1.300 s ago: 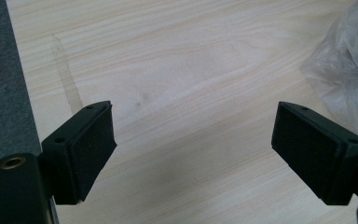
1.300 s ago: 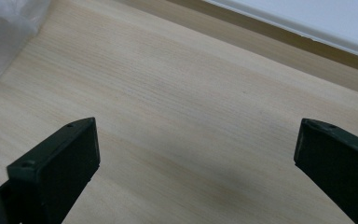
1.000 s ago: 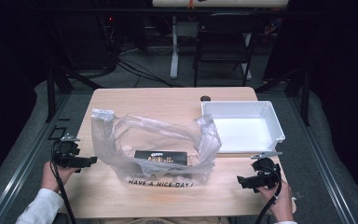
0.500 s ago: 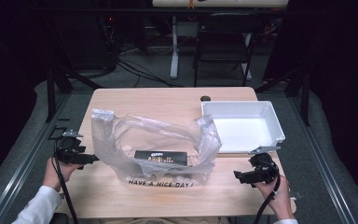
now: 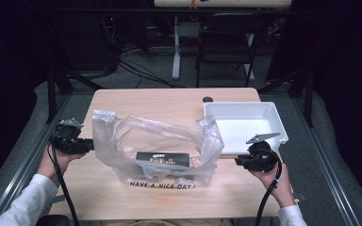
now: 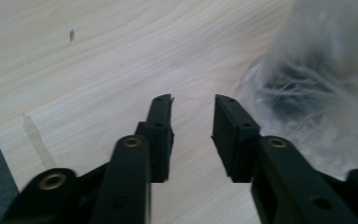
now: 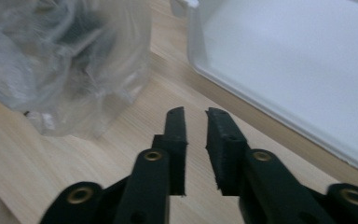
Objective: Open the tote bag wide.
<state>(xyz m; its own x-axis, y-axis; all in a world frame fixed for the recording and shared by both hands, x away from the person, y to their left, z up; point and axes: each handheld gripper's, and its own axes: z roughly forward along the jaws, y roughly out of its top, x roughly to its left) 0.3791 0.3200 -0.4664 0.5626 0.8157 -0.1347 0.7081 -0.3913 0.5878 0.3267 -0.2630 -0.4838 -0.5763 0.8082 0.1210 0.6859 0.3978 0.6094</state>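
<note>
Pale wooden table (image 5: 169,106) carries a clear plastic bag (image 5: 158,148) at centre frame, between both grippers. Left gripper (image 5: 90,146), at middle left, and right gripper (image 5: 238,161), at lower right, have just been closing; their jaws stand slightly apart, with nothing between them.

Clear plastic bag (image 5: 158,141), black lettering along its bottom edge. Inside it a black box (image 5: 163,158), label pale, perhaps white. White bin (image 5: 278,123). Table (image 5: 169,101) of light wood grain. Sleeves (image 5: 26,200) white.
</note>
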